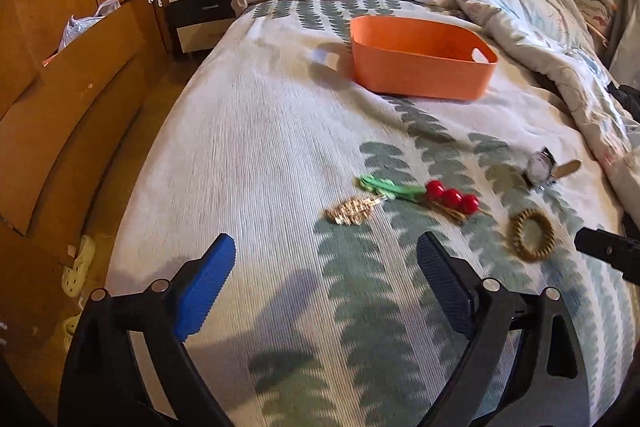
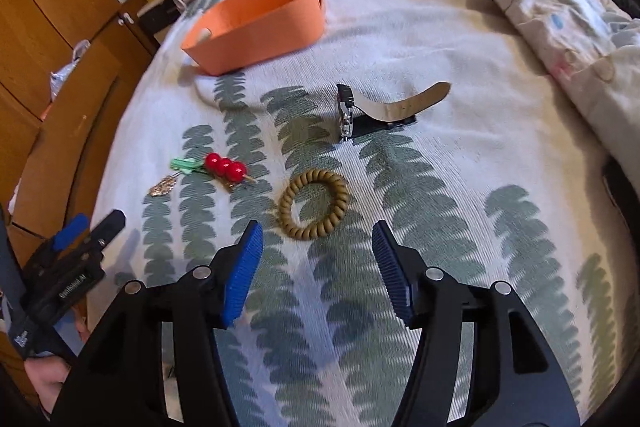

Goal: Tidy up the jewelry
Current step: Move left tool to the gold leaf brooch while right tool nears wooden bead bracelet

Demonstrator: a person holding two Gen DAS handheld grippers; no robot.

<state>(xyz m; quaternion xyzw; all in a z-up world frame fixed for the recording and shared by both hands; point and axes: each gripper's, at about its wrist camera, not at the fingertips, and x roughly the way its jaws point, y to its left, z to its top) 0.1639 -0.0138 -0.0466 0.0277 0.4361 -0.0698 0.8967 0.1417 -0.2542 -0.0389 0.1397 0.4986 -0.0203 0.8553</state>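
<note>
The left hand-held gripper (image 1: pixel 326 267) hovers low over the bed, its ribbed blue pads (image 1: pixel 204 287) spread wide and holding nothing. The right hand-held gripper (image 2: pixel 318 259) is likewise released, angled down toward the white woven bedspread with green leaf print (image 2: pixel 440 207).

Just ahead of the right one lies the olive coiled hair tie (image 2: pixel 313 203), a springy spiral ring. Beyond it the wristwatch with metal case and tan leather strap (image 2: pixel 384 109) stands on its edge.

Ahead of the left gripper sit the gold glittery hair clip (image 1: pixel 350 211), the green plastic clip (image 1: pixel 390 188) and the pin with three glossy red beads (image 1: pixel 452 199), close together. The smooth orange plastic basket with cut-out handles (image 1: pixel 420 67) rests farther up the bed, well apart, near the rumpled quilt (image 1: pixel 520 7).
</note>
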